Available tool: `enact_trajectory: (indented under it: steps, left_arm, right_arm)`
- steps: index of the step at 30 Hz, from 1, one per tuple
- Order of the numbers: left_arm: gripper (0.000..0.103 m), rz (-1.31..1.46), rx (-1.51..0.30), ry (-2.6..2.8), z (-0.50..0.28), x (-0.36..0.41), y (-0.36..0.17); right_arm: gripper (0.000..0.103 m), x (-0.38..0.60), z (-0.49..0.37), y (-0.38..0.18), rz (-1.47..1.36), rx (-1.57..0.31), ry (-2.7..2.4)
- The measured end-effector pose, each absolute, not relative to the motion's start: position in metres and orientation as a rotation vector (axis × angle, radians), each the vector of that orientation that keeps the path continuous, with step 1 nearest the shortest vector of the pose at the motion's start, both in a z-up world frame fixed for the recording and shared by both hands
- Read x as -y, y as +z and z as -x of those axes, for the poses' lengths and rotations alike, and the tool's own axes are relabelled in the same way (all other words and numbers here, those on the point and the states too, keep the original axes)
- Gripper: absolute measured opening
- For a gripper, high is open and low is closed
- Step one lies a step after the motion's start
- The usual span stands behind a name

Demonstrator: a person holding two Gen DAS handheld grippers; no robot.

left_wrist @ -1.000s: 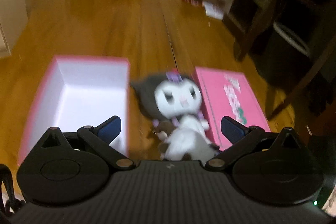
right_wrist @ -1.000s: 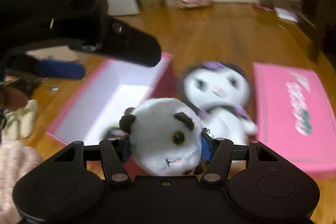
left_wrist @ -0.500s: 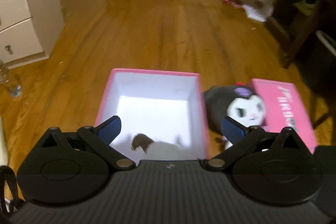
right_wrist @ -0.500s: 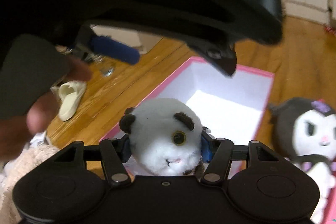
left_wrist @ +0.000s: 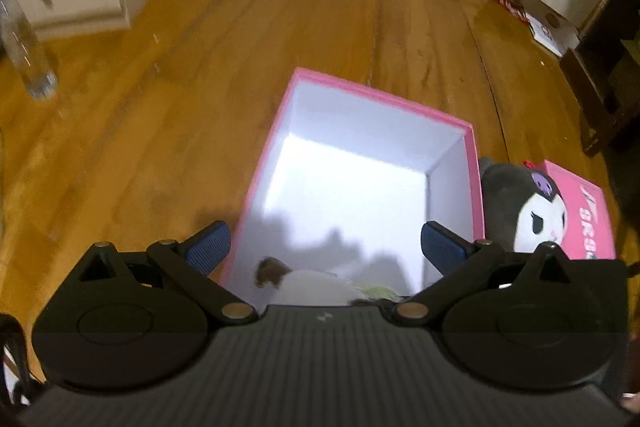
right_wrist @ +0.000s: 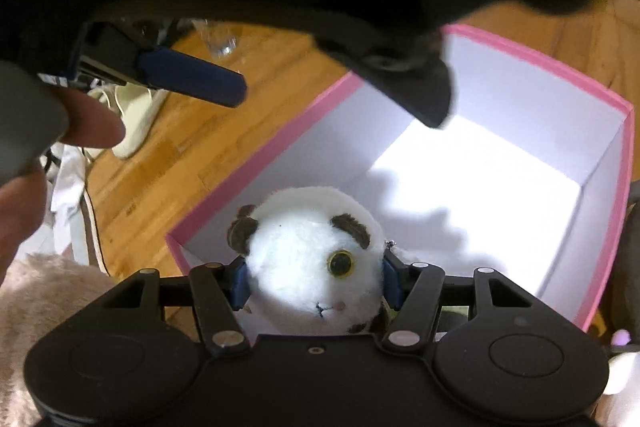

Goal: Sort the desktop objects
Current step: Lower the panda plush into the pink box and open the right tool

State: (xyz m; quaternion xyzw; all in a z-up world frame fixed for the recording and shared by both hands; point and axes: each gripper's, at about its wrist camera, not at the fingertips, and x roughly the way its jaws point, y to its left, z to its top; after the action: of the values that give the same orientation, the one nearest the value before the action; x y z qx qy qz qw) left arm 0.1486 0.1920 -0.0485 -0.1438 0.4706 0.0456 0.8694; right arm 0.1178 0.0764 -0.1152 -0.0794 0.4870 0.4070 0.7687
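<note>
Here your right claw (right_wrist: 314, 283) is clenched on the white plush toy (right_wrist: 310, 263), blue pads pressed into its fuzzy round head, which hangs over the near corner of the pink box (right_wrist: 256, 163). The right wrist view alone gives you its face: a yellow eye, dark brown ears, a small stitched mouth. From the left wrist view you only get a brown ear and a strip of white fur at the bottom edge of the box interior. Your left claw (left_wrist: 326, 247) is released, its jaws spread wide above the box with nothing between them. The box is rectangular, smooth white inside, pink along rim and outer walls, and sits on a glossy wooden floor (left_wrist: 200, 67). Just beside its right wall lies a black-and-white plush doll (left_wrist: 528, 207), against a flat pink lid (left_wrist: 592, 215).
</note>
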Motion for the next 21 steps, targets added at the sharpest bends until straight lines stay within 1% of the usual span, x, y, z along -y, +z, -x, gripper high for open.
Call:
enact_trajectory:
  steps: [5,7,9,14,21]
  left_arm:
    - [0.103,0.276,-1.012,0.135,-0.148,-0.193,-0.059]
    - [0.103,0.286,-1.022,0.137,-0.148,-0.194,-0.062]
    - [0.103,0.294,-1.029,0.136,-0.149,-0.195,-0.064]
    - [0.103,0.306,-1.048,0.142,-0.15,-0.196,-0.07]
    - [0.103,0.343,-1.026,0.146,-0.148,-0.202,-0.069]
  right_arm:
    - [0.068,-0.075,-0.117,-0.128,0.186,-1.121,0.875]
    - [0.071,-0.074,-0.116,-0.13,0.175,-1.136,0.891]
    - [0.072,-0.073,-0.113,-0.13,0.173,-1.134,0.884]
    - [0.073,-0.07,-0.102,-0.126,0.214,-1.119,0.848]
    - [0.082,-0.066,-0.077,-0.109,0.286,-1.026,0.815]
